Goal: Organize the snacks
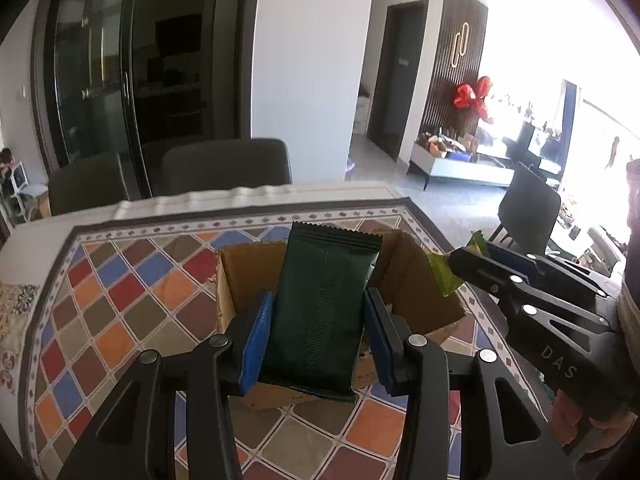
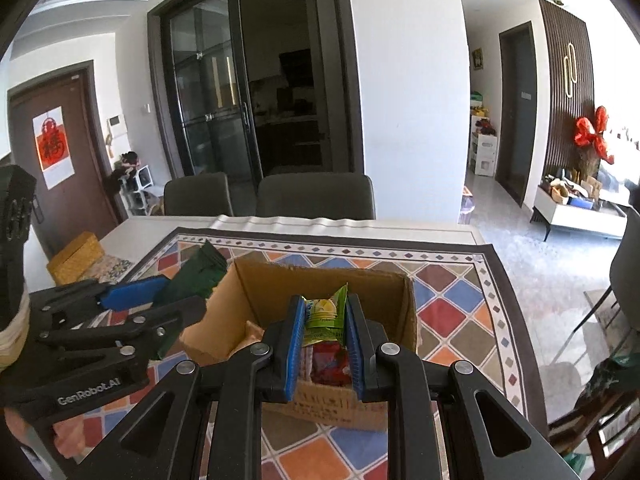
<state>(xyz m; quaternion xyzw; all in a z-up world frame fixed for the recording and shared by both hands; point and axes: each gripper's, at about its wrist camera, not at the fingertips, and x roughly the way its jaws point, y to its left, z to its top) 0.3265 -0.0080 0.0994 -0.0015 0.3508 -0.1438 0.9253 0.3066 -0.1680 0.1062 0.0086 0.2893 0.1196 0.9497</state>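
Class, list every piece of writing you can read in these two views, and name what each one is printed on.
"DAS": on the body of the right gripper, seen from the left wrist.
"GenRobot.AI": on the body of the left gripper, seen from the right wrist.
Print on the green-yellow snack packet: too blurred to read.
Print on the cardboard box front: too blurred to read.
Red character on the door poster: too small to read.

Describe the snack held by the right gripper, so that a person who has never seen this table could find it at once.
On the table's colourful diamond-patterned cloth stands an open cardboard box. Above the box, the right gripper is shut on a small snack packet. Its bright yellow-green wrapper sets it apart from the larger dark green packet in the left gripper.
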